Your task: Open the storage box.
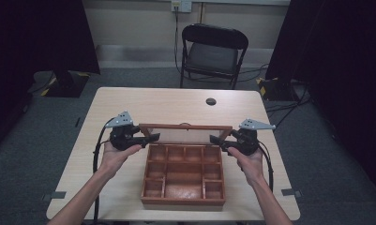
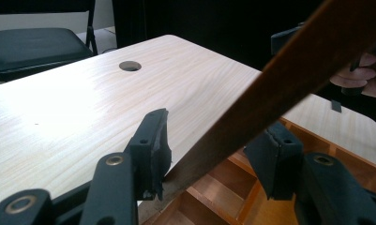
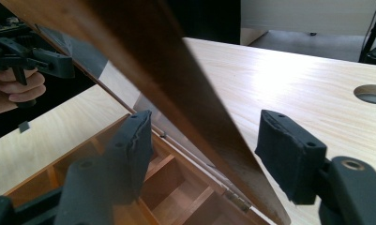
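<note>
— One wooden box (image 1: 183, 180), item on the table (image 1: 129, 101): what is it like to handle?

— Stiff, light-looking, thin-walled. Base sits flat near the person's edge of the table, divided into open compartments. Hinged lid (image 1: 185, 133) stands raised at the far side, a wooden frame around a clear pane. By my judgement the pane is the fragile part, and the smooth wood may slide under a loose pinch.

— Where to take hold?

— On the lid's side rails, one at each end, never on the pane. Hinges at the back will guide the swing, so both ends should move together.

— Left gripper (image 1: 150, 137)?

— Held level, pointing inward at the lid's left end. In the left gripper view the rail (image 2: 289, 79) runs between the jaws, one pad (image 2: 153, 150) touching it, the other clear. Jaws apart, not clamped.

— Right gripper (image 1: 215, 139)?

— Mirror pose, level, pointing inward at the right end. In the right gripper view the rail (image 3: 176, 93) passes between the jaws with a gap at both pads. Also apart.

— Hands?

— Both forearms come up from the near edge, wrists roughly straight, flanking the box.
</note>
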`<action>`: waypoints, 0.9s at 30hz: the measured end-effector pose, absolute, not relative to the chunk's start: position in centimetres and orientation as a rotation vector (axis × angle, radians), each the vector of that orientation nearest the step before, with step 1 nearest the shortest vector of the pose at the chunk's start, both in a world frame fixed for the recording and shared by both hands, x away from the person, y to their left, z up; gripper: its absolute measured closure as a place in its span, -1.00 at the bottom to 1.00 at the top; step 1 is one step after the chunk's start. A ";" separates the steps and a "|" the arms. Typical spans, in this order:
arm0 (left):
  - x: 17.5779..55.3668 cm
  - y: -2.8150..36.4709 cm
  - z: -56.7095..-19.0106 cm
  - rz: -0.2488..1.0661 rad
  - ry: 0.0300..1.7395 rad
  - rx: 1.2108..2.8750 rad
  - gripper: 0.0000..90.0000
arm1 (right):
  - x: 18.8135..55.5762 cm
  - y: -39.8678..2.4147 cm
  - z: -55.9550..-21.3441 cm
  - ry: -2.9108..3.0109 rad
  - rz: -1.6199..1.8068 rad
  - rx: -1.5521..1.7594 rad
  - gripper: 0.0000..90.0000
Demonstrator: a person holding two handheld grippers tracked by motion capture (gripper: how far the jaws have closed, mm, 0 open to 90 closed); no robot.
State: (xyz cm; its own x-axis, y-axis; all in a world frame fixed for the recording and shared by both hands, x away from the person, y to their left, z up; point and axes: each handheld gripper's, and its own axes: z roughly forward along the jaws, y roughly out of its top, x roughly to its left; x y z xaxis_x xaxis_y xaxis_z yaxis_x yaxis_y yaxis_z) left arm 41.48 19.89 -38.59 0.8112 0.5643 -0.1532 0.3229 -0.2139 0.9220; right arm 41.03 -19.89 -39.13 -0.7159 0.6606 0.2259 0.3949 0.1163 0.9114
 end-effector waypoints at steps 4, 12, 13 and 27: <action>41.8 19.8 -38.7 0.288 0.685 1.810 0.12 | 41.2 -19.8 -39.1 2.143 1.636 1.059 -0.14; 42.6 19.8 -39.3 0.283 0.718 1.812 0.14 | 42.0 -19.9 -39.6 2.141 1.622 1.084 -0.05; 42.7 19.9 -39.3 0.281 0.715 1.819 0.15 | 42.0 -19.8 -39.7 2.143 1.619 1.082 -0.05; 43.5 19.9 -39.7 0.296 0.737 1.800 0.18 | 43.0 -19.6 -40.9 2.132 1.579 1.136 -0.03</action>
